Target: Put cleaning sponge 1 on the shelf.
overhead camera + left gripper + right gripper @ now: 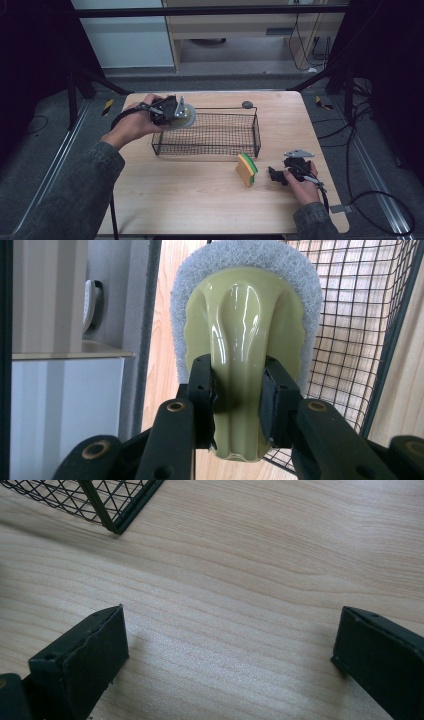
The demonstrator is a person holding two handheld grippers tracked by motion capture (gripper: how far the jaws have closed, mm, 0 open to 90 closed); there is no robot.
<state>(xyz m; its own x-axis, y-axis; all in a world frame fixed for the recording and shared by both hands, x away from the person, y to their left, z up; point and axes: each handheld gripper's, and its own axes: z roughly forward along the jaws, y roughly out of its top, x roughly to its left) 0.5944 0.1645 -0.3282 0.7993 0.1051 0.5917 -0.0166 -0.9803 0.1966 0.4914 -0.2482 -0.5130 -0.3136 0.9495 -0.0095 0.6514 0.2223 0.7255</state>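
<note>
Now scrubber (245, 330) between left jaws — over basket (257, 131).

Pale green scrubber (245, 340) with white pad, black mesh basket (210, 135)

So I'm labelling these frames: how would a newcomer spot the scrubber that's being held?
Find the black wire basket on the wooden table. At its left end the left gripper clamps a scrubber by its handle. Unlike the yellow and green sponge on the table, it is pale green plastic backed by a white pad.
</note>
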